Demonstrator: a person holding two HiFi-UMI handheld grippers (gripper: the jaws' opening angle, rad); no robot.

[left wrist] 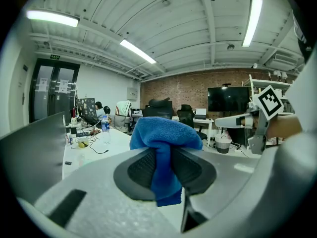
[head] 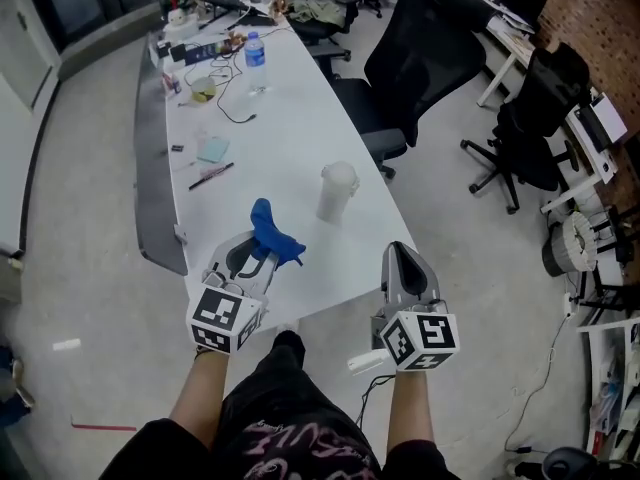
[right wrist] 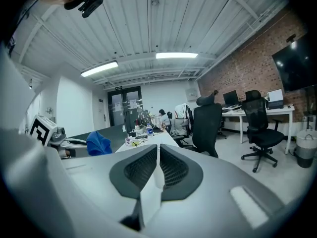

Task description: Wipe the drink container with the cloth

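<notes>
The drink container [head: 337,190], a white lidded cup, stands upright on the long white table [head: 290,118] near its right edge. My left gripper [head: 263,252] hovers over the table's near end, shut on a bunched blue cloth [head: 272,232]; in the left gripper view the cloth [left wrist: 163,138] bulges over the pads and hangs down between them. The cup is ahead and to the right of the cloth, apart from it. My right gripper [head: 400,249] is off the table's near right corner, its jaws together with nothing between them [right wrist: 158,151]. The cloth [right wrist: 99,144] shows at the left of the right gripper view.
Farther up the table lie a pen [head: 210,175], a teal note pad [head: 213,149], a black cable [head: 235,113], a water bottle [head: 256,58] and clutter. A grey partition [head: 150,168] runs along the left side. Black office chairs [head: 420,48] stand on the right.
</notes>
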